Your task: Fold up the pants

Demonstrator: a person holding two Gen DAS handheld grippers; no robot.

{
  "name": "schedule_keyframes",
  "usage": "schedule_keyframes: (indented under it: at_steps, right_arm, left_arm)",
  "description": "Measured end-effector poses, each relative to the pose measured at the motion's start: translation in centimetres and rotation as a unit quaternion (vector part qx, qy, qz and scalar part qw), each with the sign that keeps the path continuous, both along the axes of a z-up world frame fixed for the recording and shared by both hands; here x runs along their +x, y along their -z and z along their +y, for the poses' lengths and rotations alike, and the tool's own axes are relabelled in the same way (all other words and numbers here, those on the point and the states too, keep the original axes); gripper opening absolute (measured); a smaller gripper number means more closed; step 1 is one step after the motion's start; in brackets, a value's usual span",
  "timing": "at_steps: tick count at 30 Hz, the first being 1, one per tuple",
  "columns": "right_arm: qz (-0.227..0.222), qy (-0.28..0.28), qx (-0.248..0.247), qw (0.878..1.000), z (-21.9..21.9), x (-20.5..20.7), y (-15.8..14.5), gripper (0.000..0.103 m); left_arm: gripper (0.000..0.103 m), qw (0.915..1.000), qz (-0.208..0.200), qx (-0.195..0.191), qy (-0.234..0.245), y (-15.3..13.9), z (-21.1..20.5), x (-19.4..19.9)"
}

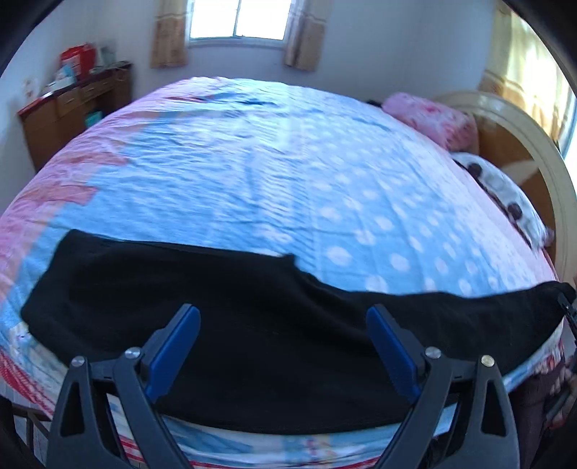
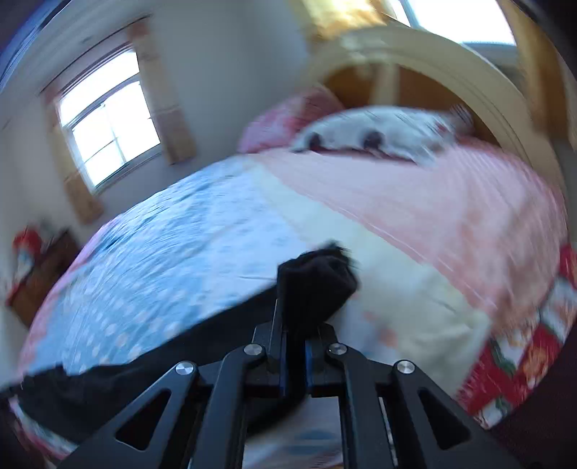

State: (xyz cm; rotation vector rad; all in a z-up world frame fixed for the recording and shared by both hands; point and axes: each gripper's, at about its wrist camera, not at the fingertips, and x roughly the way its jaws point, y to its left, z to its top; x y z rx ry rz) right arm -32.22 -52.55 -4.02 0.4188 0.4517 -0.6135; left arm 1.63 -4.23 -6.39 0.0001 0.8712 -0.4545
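Black pants (image 1: 223, 324) lie stretched across the near edge of the bed, running from the left side to the far right. My left gripper (image 1: 283, 314) hovers above them with its blue pads (image 1: 173, 346) wide apart and nothing between them. In the right wrist view my right gripper (image 2: 295, 335) is shut on a bunched end of the pants (image 2: 313, 281), lifted a little off the bed, and the cloth trails down to the lower left. That same held end shows at the far right of the left wrist view. Both views are blurred.
The bed (image 1: 288, 162) has a blue dotted cover with pink borders. A pink pillow (image 1: 429, 119) and a white pillow (image 1: 505, 191) lie by the curved headboard (image 1: 533, 144). A wooden dresser (image 1: 72, 108) stands at the back left, under a window (image 1: 238, 18).
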Motion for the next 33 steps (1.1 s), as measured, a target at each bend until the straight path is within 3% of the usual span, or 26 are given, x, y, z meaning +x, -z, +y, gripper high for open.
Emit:
schedule_keyframes:
  at_steps: [2, 5, 9, 12, 14, 17, 27, 33]
  right_arm:
    - [0.007, -0.061, -0.048, 0.997, 3.1, 3.2, -1.3, 0.007]
    - [0.042, -0.167, -0.110, 0.979, 10.8, 8.3, -1.1, 0.007]
    - [0.081, -0.286, -0.164, 0.941, 20.8, 12.9, 3.0, 0.007]
    - [0.129, -0.337, -0.201, 0.911, 26.4, 14.7, 7.2, 0.008]
    - [0.157, -0.342, -0.233, 0.897, 28.5, 14.8, 9.2, 0.010]
    - [0.161, -0.329, -0.253, 0.895, 28.9, 14.5, 9.6, 0.011]
    - [0.141, -0.323, -0.246, 0.903, 28.9, 15.4, 7.2, 0.008]
    - [0.088, -0.327, -0.220, 0.915, 29.5, 16.6, 4.3, 0.008]
  left_arm:
    - [0.096, 0.9998, -0.006, -0.009, -0.019, -0.3, 1.5, 0.7]
    - [0.096, 0.9989, -0.007, -0.025, -0.038, -0.4, 3.9, 0.9]
    - [0.096, 0.9981, 0.002, -0.034, -0.052, 0.3, 6.0, 0.9]
    - [0.096, 0.9975, 0.000, -0.036, -0.061, 0.7, 7.2, 1.1]
    - [0.096, 0.9971, 0.001, -0.040, -0.065, 1.0, 8.0, 1.2]
    - [0.096, 0.9964, 0.006, -0.045, -0.072, 1.7, 8.9, 1.5]
    - [0.096, 0.9942, 0.005, -0.055, -0.092, 1.9, 11.0, 2.0]
    - [0.096, 0.9942, -0.007, -0.040, -0.099, 1.8, 11.9, 1.8]
